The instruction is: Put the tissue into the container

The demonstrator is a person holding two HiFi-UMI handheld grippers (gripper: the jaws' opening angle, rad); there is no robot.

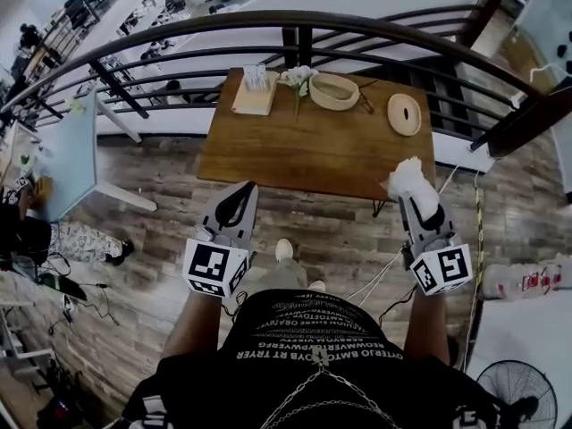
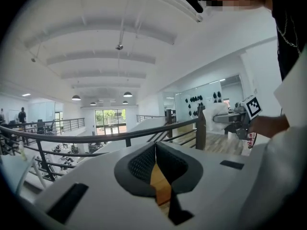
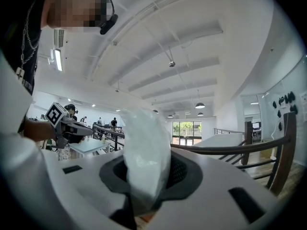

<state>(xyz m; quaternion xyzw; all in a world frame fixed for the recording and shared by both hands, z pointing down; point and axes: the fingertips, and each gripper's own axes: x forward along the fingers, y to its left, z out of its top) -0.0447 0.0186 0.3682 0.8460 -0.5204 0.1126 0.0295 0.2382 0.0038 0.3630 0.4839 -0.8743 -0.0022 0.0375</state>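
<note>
A crumpled white tissue [image 1: 410, 178] sticks out of my right gripper [image 1: 414, 200], which is shut on it just over the near right edge of the wooden table [image 1: 304, 155]. In the right gripper view the tissue [image 3: 146, 152] fills the space between the jaws. A shallow wooden container [image 1: 333, 90] stands at the table's far side, well ahead of the tissue. My left gripper [image 1: 247, 191] hovers off the table's near edge, jaws together with nothing in them; its pads [image 2: 154, 153] meet in the left gripper view.
A tissue holder [image 1: 255, 92] on a wooden tray, a sprig of white flowers [image 1: 298, 79] and a round wooden lid [image 1: 404, 114] share the table's far side. A dark curved railing [image 1: 268, 25] runs behind the table. The floor is wood planks.
</note>
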